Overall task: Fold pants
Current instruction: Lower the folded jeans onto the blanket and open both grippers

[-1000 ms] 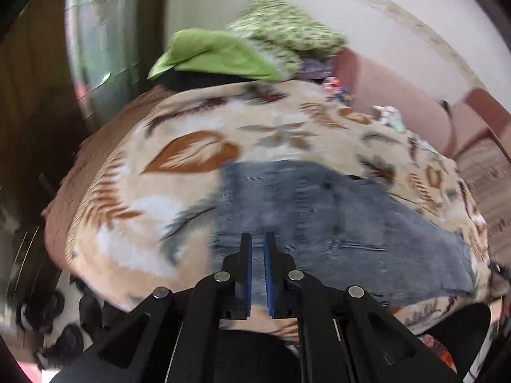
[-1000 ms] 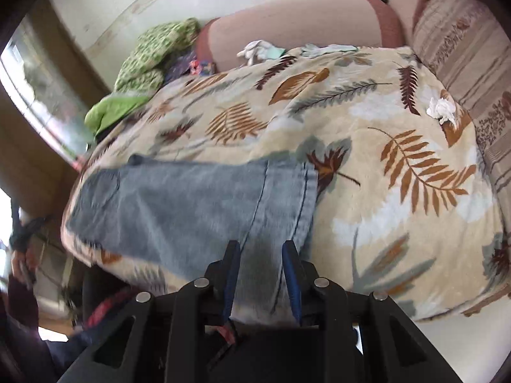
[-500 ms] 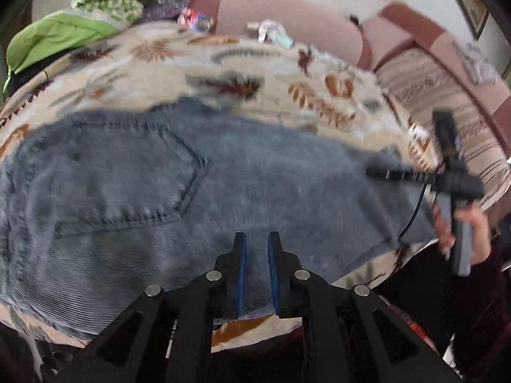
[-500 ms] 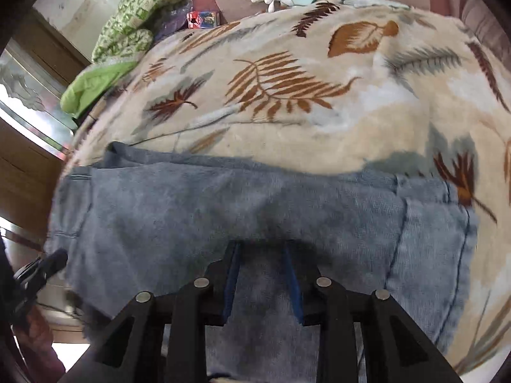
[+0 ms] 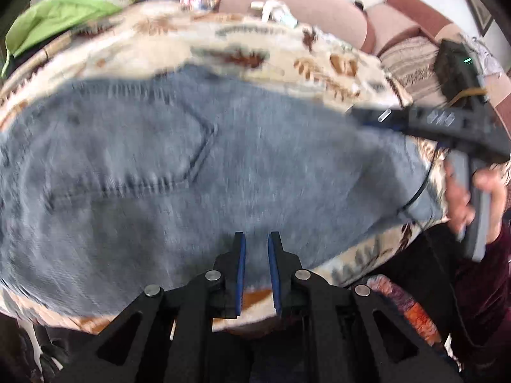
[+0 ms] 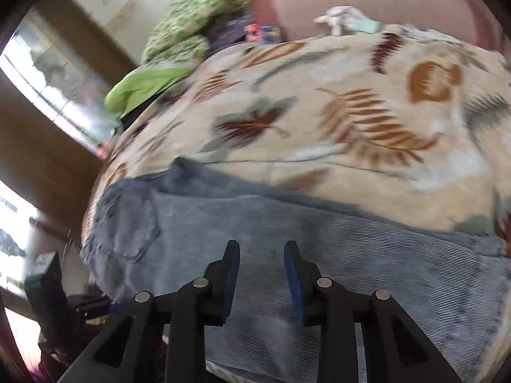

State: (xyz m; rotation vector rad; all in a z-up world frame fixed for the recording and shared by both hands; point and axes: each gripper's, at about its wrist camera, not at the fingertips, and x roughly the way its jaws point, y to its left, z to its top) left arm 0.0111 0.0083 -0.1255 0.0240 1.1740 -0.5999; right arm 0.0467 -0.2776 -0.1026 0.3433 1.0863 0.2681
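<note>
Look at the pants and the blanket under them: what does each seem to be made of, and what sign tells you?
Pants: looks like faded blue-grey denim, matte; the sign is the stitched patch pocket and fine ribbed weave.
Blanket: probably soft fleece or plush, cream with printed brown and grey leaves; its surface looks fuzzy, though blur leaves this open.

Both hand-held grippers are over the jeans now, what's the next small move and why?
Probably lower both onto the near edge of the jeans and pinch it: the left hand-held gripper and right hand-held gripper hang slightly open, nothing between their fingers, jeans flat on the blanket.
</note>
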